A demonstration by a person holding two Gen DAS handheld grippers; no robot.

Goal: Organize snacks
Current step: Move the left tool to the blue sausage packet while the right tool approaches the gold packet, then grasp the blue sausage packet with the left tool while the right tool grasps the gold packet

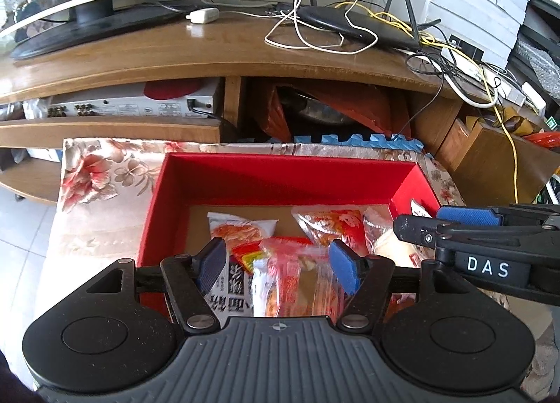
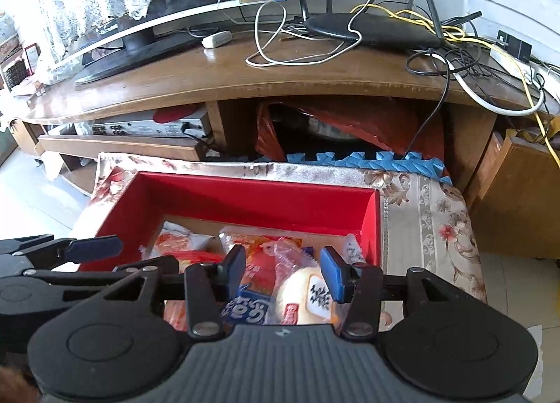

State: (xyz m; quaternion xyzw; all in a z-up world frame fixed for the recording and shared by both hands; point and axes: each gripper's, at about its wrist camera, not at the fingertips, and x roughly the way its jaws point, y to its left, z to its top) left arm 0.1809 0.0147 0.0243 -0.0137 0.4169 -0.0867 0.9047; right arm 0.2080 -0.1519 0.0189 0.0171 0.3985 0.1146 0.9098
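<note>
A red box (image 1: 280,175) (image 2: 245,198) sits on a floral cloth and holds several snack packets. My left gripper (image 1: 278,264) is open above the box's near part. A clear red-printed packet (image 1: 297,284) lies between its pads without touching them. A white packet with black characters (image 1: 231,280) lies to its left. My right gripper (image 2: 283,271) is open over the box's right side, above a clear bag with a pale bun (image 2: 301,292) and a blue packet (image 2: 246,306). The right gripper also shows in the left wrist view (image 1: 455,224).
A wooden TV stand (image 1: 210,49) stands behind the box, with a TV base (image 1: 87,25), a black router (image 1: 357,26) and tangled cables (image 1: 455,67). Blue foam matting (image 1: 357,141) edges the floral cloth (image 1: 101,200). A brown cabinet (image 2: 518,193) stands at the right.
</note>
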